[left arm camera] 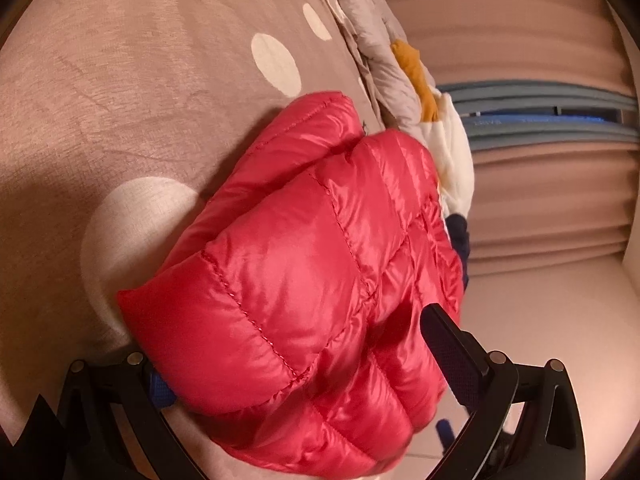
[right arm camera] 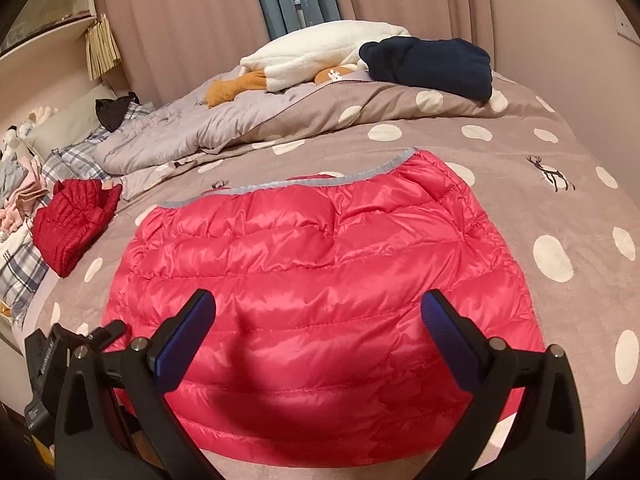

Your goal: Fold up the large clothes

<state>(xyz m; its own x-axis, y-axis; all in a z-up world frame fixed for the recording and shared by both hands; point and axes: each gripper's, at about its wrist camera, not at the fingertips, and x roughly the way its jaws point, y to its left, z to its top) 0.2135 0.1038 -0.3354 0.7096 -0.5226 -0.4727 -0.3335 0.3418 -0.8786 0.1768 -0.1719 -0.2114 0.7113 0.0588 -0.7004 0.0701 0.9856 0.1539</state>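
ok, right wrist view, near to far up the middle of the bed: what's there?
Right hand-held gripper, open above the pink puffer jacket → jacket's grey-trimmed edge → dotted bedspread → rumpled grey quilt → white fleece garment beside a folded navy garment → curtains.

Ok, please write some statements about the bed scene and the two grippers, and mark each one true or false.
1. The right gripper is open above the pink-red down jacket. True.
2. The jacket lies on a plain white sheet. False: it lies on a taupe cover with white dots.
3. A navy garment rests at the far end of the bed. True.
4. The left gripper is far from any clothing. False: a padded fold of the jacket fills the space between its fingers.
5. The darker red garment is on top of the jacket. False: it lies apart, on the left side.
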